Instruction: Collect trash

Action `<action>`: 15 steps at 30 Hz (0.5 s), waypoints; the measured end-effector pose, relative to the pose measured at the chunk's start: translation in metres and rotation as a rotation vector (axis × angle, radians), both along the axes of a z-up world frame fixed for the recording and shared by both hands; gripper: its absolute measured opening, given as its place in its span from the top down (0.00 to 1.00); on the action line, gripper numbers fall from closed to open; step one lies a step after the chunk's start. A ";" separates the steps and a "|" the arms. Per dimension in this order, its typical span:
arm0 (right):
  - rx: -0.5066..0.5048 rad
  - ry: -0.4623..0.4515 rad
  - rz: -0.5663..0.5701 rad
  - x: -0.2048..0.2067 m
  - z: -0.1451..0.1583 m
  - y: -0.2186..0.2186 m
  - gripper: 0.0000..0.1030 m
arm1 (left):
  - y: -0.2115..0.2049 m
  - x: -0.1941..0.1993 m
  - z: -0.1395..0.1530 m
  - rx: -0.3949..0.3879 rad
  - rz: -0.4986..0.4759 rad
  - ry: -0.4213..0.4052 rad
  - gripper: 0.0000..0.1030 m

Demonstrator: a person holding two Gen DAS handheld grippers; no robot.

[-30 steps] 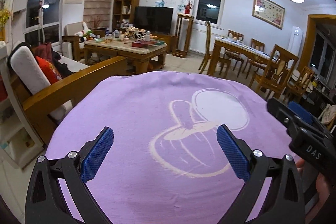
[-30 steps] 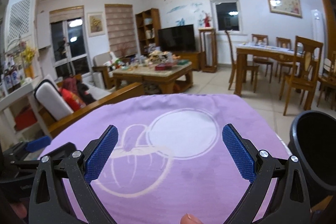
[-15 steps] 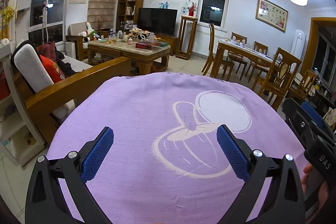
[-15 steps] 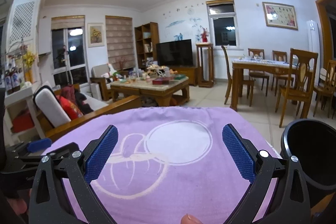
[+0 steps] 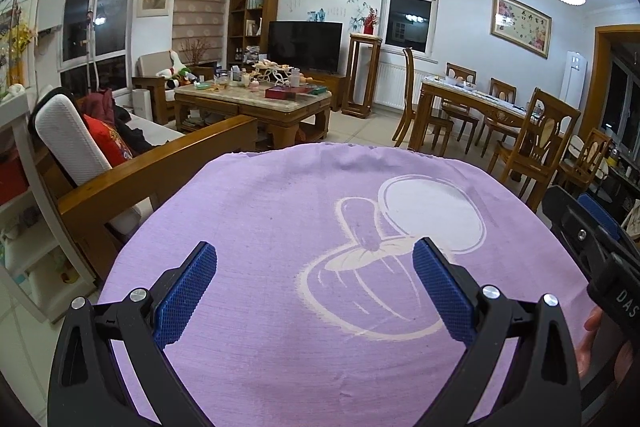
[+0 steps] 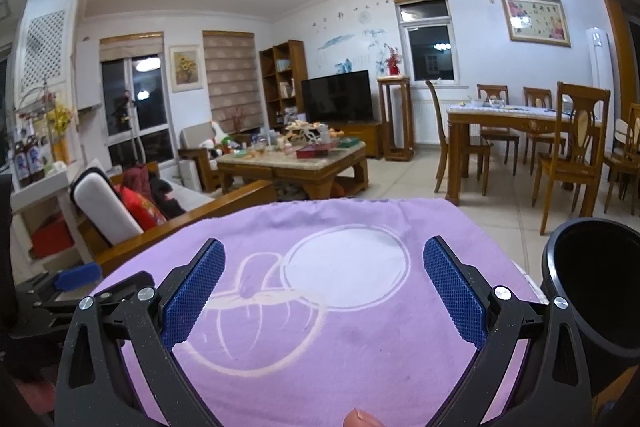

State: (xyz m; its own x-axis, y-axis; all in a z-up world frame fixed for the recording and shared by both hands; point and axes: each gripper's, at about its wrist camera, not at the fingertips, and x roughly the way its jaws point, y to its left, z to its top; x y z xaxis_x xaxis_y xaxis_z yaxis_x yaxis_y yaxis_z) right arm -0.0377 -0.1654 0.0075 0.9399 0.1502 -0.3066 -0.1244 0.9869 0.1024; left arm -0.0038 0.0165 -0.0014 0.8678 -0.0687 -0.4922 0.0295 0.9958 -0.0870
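Observation:
A purple cloth (image 5: 280,227) with a pale cartoon print covers the surface below both grippers; it also shows in the right wrist view (image 6: 340,307). My left gripper (image 5: 316,283) is open and empty above the cloth. My right gripper (image 6: 324,283) is open and empty above it too. A black bin (image 6: 596,283) stands at the right edge of the cloth, its mouth open. The right gripper (image 5: 592,227) shows at the right of the left wrist view. The left gripper (image 6: 72,283) shows at the left of the right wrist view. No trash shows on the cloth.
A wooden sofa (image 5: 132,163) with a red cushion stands left of the cloth. A cluttered coffee table (image 5: 256,99) is beyond it, a TV (image 5: 304,45) behind. A dining table (image 5: 480,107) with chairs stands at the right, on tiled floor.
Both cameras have tilted upward a little, so more of the room and ceiling shows and the cloth sits lower. Both grippers stay open.

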 end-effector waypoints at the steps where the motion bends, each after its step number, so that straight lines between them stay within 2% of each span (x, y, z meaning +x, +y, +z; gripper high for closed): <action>1: -0.002 0.002 -0.001 0.000 0.000 0.000 0.05 | 0.001 0.000 0.000 -0.004 -0.004 0.000 0.05; 7: -0.010 0.000 -0.008 0.001 0.001 0.001 0.05 | 0.001 0.002 0.001 -0.036 -0.033 0.015 0.05; 15: -0.038 -0.059 -0.011 -0.011 0.003 0.009 0.05 | 0.005 0.006 -0.001 -0.081 -0.067 0.034 0.05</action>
State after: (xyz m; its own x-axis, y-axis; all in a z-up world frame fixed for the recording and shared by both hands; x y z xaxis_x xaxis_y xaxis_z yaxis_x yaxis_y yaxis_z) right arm -0.0483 -0.1569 0.0103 0.9579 0.1295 -0.2561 -0.1187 0.9913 0.0573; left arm 0.0026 0.0213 -0.0028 0.8428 -0.1662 -0.5119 0.0910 0.9814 -0.1689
